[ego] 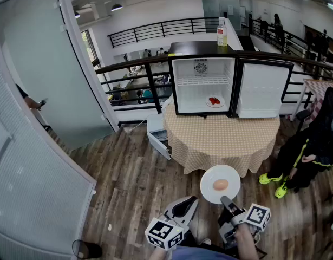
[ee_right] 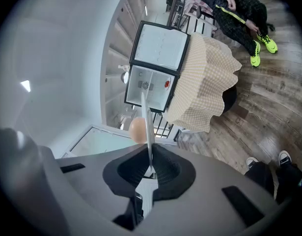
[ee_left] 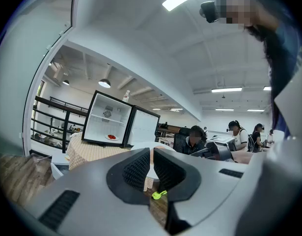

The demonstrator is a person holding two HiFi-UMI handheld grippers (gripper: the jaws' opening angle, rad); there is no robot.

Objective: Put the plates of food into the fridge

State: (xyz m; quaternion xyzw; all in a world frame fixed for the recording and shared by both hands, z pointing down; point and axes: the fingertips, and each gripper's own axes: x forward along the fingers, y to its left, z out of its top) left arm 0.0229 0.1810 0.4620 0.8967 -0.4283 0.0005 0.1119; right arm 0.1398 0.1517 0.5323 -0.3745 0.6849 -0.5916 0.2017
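Observation:
My right gripper (ego: 227,202) is shut on the near rim of a white plate (ego: 220,184) that carries a round tan piece of food (ego: 221,184). I hold it level above the floor, short of the table. In the right gripper view the plate (ee_right: 147,124) shows edge-on between the jaws, the food (ee_right: 137,130) on its left. The small fridge (ego: 201,85) stands open on the checked table (ego: 220,137), with a plate of red food (ego: 215,101) on its floor. My left gripper (ego: 189,202) is shut and holds nothing, low beside the right one.
The fridge door (ego: 258,91) swings out to the right. A bottle (ego: 222,35) stands on top of the fridge. A seated person (ego: 312,150) is right of the table. A white box (ego: 157,137) lies at the table's left foot. Glass panels stand at left.

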